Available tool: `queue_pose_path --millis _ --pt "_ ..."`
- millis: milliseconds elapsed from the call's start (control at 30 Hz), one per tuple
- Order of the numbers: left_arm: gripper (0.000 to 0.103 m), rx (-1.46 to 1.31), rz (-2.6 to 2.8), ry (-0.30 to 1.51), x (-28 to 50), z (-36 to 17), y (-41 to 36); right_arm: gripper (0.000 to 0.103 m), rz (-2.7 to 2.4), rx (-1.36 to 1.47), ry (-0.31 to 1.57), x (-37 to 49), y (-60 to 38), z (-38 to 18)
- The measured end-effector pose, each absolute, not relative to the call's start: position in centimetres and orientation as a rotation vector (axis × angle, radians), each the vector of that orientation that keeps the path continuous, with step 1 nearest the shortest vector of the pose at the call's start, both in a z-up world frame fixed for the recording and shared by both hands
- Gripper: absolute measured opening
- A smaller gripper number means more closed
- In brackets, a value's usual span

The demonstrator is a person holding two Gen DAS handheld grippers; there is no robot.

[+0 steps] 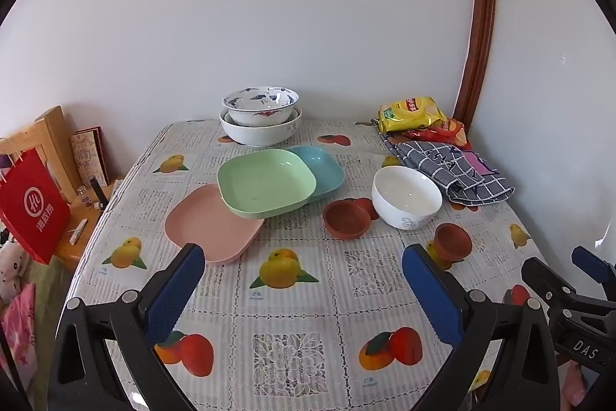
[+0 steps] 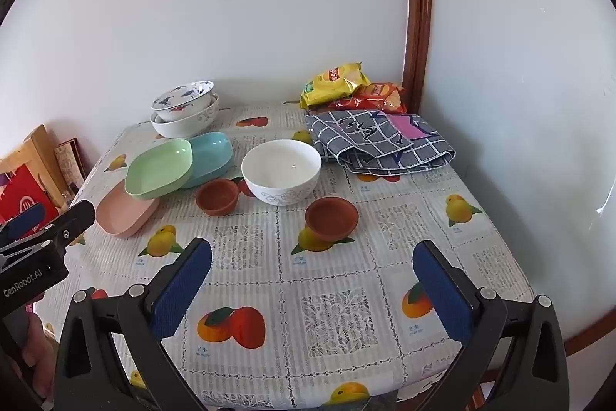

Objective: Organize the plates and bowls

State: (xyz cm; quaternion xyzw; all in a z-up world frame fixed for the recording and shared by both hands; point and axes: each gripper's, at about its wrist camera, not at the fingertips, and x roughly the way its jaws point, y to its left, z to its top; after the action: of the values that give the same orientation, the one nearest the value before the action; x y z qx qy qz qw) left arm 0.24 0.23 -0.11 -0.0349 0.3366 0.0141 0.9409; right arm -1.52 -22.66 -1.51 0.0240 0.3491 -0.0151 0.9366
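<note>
Left gripper [image 1: 304, 280]: jaws wide apart, nothing held, hovering over the near edge of the table [image 1: 292, 299].
Right gripper [image 2: 312, 280]: also spread wide and empty, near edge, to the right of the left one.
Plates: three square ones overlapping left of centre; green plate [image 1: 265, 183] rides on top, pink plate [image 1: 210, 224] nearest, blue plate [image 1: 323, 168] behind and right.
Bowls: painted bowl [image 1: 261, 104] nested in a large white bowl [image 1: 260, 133] at the far edge; white bowl [image 2: 282, 170] alone at centre.
Clay cups: one clay cup [image 2: 216, 197] left of the white bowl, second clay cup [image 2: 332, 216] near and right of it.
Key relation: pink plate lies straight ahead of the left gripper, slightly left (its near corner the closest rim); the second clay cup lies ahead of the right gripper.
Judgement: nothing sorted yet; left arm is better placed for the plates, right for the cups and white bowl.
Clutter: snack bags [image 2: 338, 83] and checked cloth [image 2: 381, 143], far right.
</note>
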Motion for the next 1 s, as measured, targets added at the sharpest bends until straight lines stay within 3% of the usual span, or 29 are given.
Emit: queue_pose_path --millis 1000 --pt "0.103 -0.051 0.021 0.638 -0.9 0.5 -0.1 0.103 -0.02 0.048 0.684 -2.1 -22.6 -0.1"
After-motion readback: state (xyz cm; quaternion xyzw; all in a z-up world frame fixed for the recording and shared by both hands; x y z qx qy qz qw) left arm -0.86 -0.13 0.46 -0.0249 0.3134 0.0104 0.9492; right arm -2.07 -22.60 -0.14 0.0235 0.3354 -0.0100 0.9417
